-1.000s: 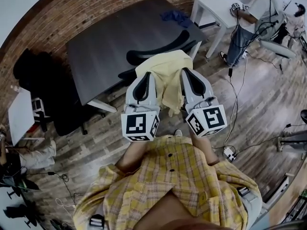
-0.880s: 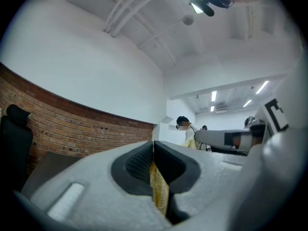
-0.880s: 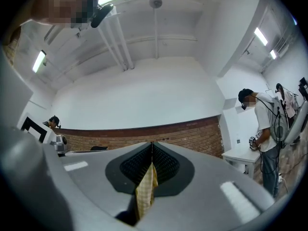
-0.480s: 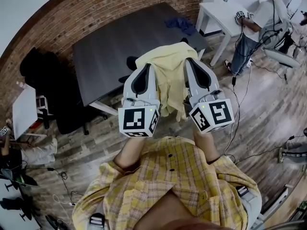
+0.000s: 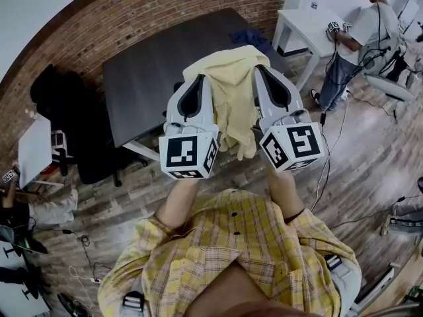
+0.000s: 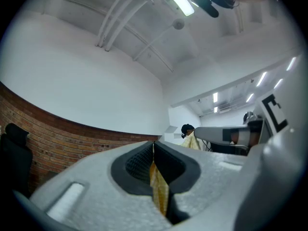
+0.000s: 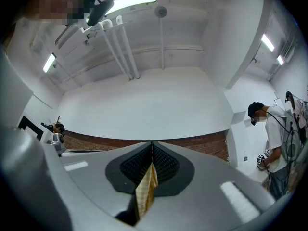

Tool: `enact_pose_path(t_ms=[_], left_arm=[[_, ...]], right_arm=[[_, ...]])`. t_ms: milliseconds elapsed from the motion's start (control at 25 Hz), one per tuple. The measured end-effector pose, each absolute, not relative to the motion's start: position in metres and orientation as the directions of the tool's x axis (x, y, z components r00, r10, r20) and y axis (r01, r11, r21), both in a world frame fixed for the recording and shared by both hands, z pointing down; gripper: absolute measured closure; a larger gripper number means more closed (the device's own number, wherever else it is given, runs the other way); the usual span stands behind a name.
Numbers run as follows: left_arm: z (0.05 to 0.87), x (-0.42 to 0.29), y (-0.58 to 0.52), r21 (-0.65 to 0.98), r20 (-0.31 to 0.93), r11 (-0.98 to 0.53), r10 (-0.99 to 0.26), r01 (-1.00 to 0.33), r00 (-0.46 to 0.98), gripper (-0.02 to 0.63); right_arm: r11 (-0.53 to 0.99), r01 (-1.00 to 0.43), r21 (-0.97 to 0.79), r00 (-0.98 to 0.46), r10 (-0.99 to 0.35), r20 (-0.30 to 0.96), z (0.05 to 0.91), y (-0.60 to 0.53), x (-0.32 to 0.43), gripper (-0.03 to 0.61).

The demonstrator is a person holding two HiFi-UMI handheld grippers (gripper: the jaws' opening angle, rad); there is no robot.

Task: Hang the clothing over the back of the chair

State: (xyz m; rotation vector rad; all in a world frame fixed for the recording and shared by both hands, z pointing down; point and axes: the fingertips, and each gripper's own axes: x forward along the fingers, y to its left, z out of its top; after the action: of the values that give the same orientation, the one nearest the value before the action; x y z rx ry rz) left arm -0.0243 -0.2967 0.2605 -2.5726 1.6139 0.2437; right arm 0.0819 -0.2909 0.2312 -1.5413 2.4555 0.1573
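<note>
A pale yellow garment [image 5: 231, 91] hangs between my two grippers, held up in front of the dark table. My left gripper [image 5: 197, 79] is shut on its left edge and my right gripper [image 5: 262, 69] is shut on its right edge. In the left gripper view a strip of the yellow fabric [image 6: 159, 191] is pinched between the shut jaws of that gripper [image 6: 154, 146]. The right gripper view shows the same: yellow cloth [image 7: 146, 191] clamped in the right gripper [image 7: 152, 146]. Both gripper cameras point up at the ceiling. The chair is hidden behind the garment and grippers.
The dark table [image 5: 145, 65] stands against a brick wall, with a blue cloth [image 5: 246, 37] on its far corner. A white table [image 5: 307, 22] and a standing person [image 5: 360, 32] are at right. A black chair [image 5: 73, 131] sits at left. Cables lie across the wooden floor [image 5: 350, 144].
Both grippers have lifted the yellow garment higher. The black chair back that showed behind the garment is now covered by it.
</note>
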Motion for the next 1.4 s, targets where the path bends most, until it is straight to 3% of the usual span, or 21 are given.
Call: enact_pose_path(t_ms=[600,1400], left_arm=[[0.218,-0.03,-0.343,-0.025,-0.24,-0.376,-0.897,-0.926,0.371,0.606],[0.208,-0.051,-0.431,-0.034,-0.226,-0.264,-0.937,-0.964,0.265,0.606]], right_arm=[[0.388,-0.922,0.02,-0.371,-0.865,-0.337,0.191,-0.345,0.091,0.568],[0.314,-0.947,0.06,-0.316,-0.889,-0.331,0.173,-0.438,0.085,0.566]])
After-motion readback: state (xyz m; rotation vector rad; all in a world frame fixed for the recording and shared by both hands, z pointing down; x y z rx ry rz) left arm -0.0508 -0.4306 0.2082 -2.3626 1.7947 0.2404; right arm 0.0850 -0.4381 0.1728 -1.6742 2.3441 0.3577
